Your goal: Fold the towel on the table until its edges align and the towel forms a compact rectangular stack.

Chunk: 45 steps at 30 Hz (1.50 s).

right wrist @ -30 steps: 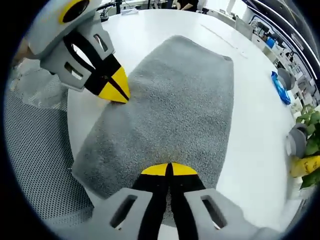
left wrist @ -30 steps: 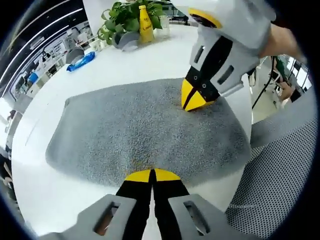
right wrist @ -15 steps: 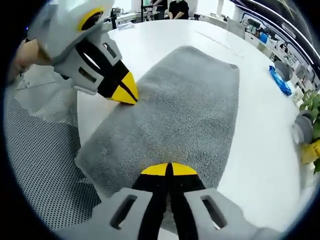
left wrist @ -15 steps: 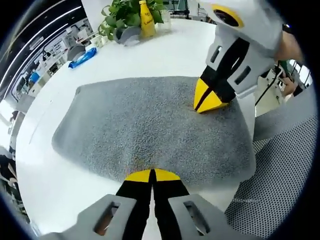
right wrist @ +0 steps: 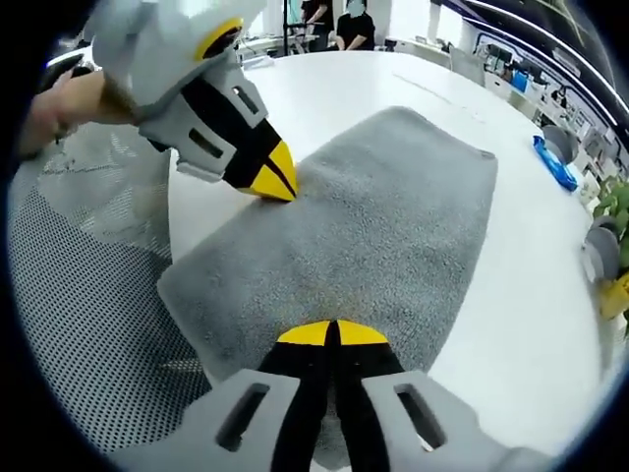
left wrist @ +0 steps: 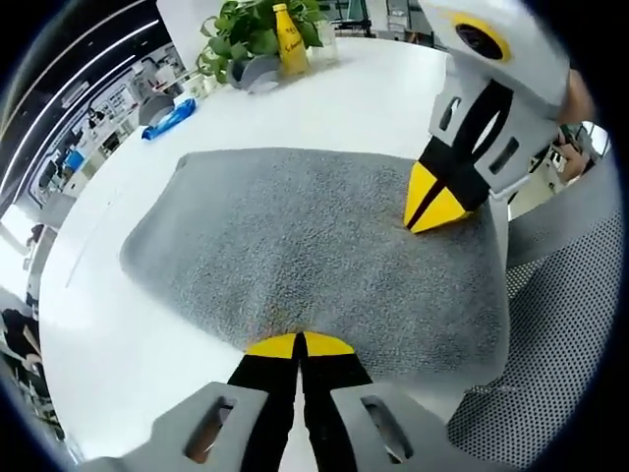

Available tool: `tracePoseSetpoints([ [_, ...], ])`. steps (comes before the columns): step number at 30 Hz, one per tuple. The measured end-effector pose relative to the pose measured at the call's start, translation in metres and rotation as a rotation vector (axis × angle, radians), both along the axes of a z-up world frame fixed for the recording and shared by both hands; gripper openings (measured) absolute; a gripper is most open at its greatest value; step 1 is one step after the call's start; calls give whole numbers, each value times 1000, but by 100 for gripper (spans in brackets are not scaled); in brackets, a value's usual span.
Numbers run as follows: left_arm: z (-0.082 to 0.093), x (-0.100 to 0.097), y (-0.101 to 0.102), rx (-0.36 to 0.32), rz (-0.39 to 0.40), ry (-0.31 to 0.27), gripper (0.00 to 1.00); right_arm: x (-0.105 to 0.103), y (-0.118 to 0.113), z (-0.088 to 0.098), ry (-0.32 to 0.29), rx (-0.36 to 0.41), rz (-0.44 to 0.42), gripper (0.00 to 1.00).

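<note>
A grey towel [left wrist: 295,236] lies spread flat on the white table [left wrist: 373,98], its near side reaching the table's edge by a mesh chair. My left gripper [left wrist: 298,344] is shut on the towel's near edge. My right gripper [left wrist: 432,211] comes in from the right, shut with its yellow tips pinched into the towel near a corner. In the right gripper view the towel [right wrist: 393,236] runs away from my right gripper [right wrist: 332,334], which is shut on its edge. There the left gripper [right wrist: 278,187], held by a hand, is shut on the towel's left side.
A potted plant [left wrist: 241,29], a yellow bottle [left wrist: 287,39] and a blue packet [left wrist: 169,116] stand at the table's far side. A grey mesh chair [right wrist: 98,324] sits just past the table edge under the grippers. People stand far behind.
Both shut grippers have dragged the towel across the table toward the chair side. Its far corners now lie farther from the blue packet.
</note>
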<state>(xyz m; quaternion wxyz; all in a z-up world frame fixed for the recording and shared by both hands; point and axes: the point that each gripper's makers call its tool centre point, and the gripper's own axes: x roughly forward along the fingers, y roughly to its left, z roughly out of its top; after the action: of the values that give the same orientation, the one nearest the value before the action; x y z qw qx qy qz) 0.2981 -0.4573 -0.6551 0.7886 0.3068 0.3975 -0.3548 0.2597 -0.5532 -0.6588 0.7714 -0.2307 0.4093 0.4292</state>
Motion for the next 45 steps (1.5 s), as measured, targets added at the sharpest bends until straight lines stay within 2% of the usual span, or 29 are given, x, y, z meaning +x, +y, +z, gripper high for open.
tracePoseSetpoints([
  [2, 0, 1, 1, 1, 2, -4, 0, -2, 2, 0, -17, 14, 13, 0],
  [5, 0, 2, 2, -5, -2, -18, 0, -6, 5, 2, -86, 53, 72, 0],
  [9, 0, 3, 2, -15, -1, -27, 0, -10, 5, 3, -107, 129, 70, 0],
  [11, 1, 2, 2, -18, -11, -40, 0, -11, 7, 3, -138, 142, 109, 0],
  [12, 1, 1, 2, -22, -22, -48, 0, -12, 8, 4, -159, 150, 148, 0],
  [14, 2, 2, -1, -16, -141, -108, 0, -11, 7, 3, -137, 169, 126, 0],
  [15, 2, 1, -1, -34, -143, -118, 0, -11, 7, 3, -127, 170, 113, 0],
  [16, 2, 1, 1, -69, -99, -110, 0, -12, 9, 3, -134, 160, 124, 0],
  [17, 1, 2, 2, -91, -71, -99, 0, -12, 9, 4, -166, 126, 171, 0],
  [19, 2, 4, 2, -88, -71, -91, 1, -14, 12, 4, -224, 69, 254, 0],
  [20, 2, 4, 2, -93, -60, -87, 1, -15, 13, 3, -231, 60, 266, 0],
  [23, 2, 6, 0, -75, -66, -108, 1, -14, 13, 3, -196, 76, 200, 0],
  [29, 2, 8, 1, -74, -58, -103, 1, -13, 13, 3, -164, 122, 162, 0],
  [32, 2, 8, 1, -80, -45, -99, 1, -12, 12, 3, -98, 167, 75, 0],
  [34, 2, 8, -1, -55, -83, -130, 1, -11, 13, 2, -30, 177, -79, 0],
  [35, 2, 8, -1, -57, -87, -137, 1, -11, 14, 3, -47, 159, -51, 0],
  [36, 3, 9, -1, -65, -76, -135, 1, -11, 16, 2, -84, 121, 18, 0],
  [37, 3, 10, 0, -92, -44, -124, 1, -11, 17, 2, -103, 102, 53, 0],
  [39, 2, 11, 1, -104, -28, -114, 1, -13, 17, 2, -99, 97, 50, 0],
  [40, 2, 11, 0, -98, -36, -117, 1, -13, 17, 1, -96, 98, 49, 0],
  [41, 3, 11, 0, -57, -72, -132, 1, -12, 16, 1, -91, 102, 48, 0],
  [42, 6, 12, 1, -15, -72, -146, 1, -12, 15, 2, -83, 112, 45, 0],
  [43, 11, 12, -3, -24, -60, -162, 1, -12, 15, 3, -74, 138, 33, 0],
  [44, 21, 15, -13, -92, -71, -196, 1, -12, 16, 4, -70, 169, -1, 0],
  [45, 24, 13, -17, -137, -56, -172, 1, -12, 16, 5, -84, 184, -4, 0],
])
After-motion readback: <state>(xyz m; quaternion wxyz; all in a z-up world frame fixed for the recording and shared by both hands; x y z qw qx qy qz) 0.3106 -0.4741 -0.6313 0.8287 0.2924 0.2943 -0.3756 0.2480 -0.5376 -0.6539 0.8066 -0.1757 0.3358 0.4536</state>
